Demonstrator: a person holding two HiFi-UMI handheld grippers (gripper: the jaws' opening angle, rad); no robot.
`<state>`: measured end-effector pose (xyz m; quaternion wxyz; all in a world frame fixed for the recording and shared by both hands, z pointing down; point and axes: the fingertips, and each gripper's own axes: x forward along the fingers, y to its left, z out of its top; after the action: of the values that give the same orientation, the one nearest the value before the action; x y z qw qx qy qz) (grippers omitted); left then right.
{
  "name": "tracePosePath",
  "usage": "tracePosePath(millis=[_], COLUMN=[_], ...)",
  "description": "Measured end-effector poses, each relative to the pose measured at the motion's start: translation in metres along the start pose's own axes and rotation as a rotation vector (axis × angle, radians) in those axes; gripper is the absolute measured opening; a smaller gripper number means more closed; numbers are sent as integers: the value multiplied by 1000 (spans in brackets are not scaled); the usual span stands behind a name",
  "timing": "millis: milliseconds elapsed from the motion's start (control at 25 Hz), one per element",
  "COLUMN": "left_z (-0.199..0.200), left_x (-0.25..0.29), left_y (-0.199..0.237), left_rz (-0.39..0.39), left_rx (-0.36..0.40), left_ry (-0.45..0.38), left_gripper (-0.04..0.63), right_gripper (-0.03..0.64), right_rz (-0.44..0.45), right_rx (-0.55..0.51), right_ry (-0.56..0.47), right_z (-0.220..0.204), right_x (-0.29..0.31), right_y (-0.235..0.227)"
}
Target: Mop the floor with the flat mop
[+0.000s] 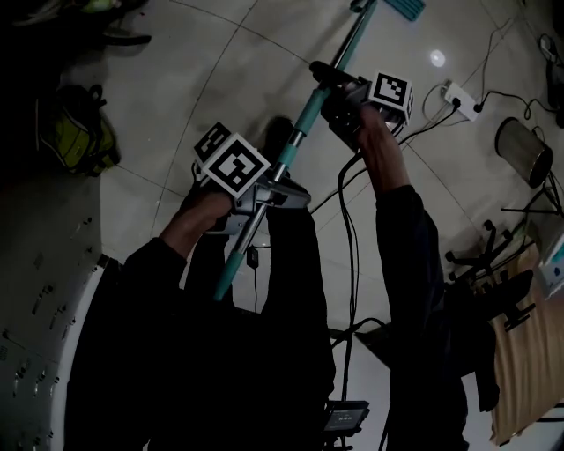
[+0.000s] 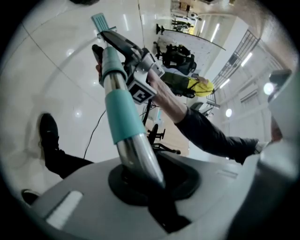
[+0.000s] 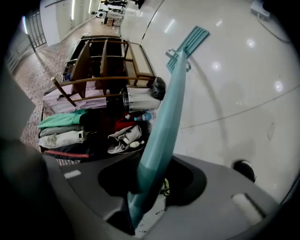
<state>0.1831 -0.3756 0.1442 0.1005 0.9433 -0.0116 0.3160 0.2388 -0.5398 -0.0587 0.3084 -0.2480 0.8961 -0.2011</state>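
Note:
A flat mop with a teal and silver handle slants up the middle of the head view, its teal flat head on the white tile floor at the top edge. My left gripper is shut on the handle's lower silver part. Higher up, my right gripper is shut on the teal section. In the right gripper view the mop head lies flat on the floor far ahead. The left gripper view shows the right gripper further along the pole.
A power strip with cables lies at the upper right, beside a metal bin. A wooden rack with clothes stands to one side. A green bag sits at left. The person's shoes are below the handle.

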Motion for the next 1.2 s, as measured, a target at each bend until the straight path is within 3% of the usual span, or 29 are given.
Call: tracePosePath(millis=[120, 200, 440, 600, 760, 1040, 1200], left_z=[38, 48, 11, -70, -167, -341, -416], left_x=[-2, -2, -9, -23, -41, -63, -68], left_y=[-1, -1, -8, -3, 7, 21, 33], left_rz=[-13, 11, 2, 29, 79, 68, 58], left_rx=[0, 11, 31, 45, 42, -29, -62], left_ry=[-51, -43, 3, 32, 53, 53, 42], left_gripper=[49, 49, 51, 48, 44, 52, 54], right_gripper=[166, 167, 169, 169, 166, 166, 166], right_rz=[1, 3, 16, -7, 25, 30, 13], right_rx=[-28, -44, -69, -107, -72, 16, 46], right_ry=[-1, -4, -32, 4, 25, 87, 115], right_z=[36, 48, 18, -60, -159, -345, -427], right_x=[2, 3, 3, 8, 19, 43, 54], right_y=[7, 10, 19, 20, 18, -9, -28])
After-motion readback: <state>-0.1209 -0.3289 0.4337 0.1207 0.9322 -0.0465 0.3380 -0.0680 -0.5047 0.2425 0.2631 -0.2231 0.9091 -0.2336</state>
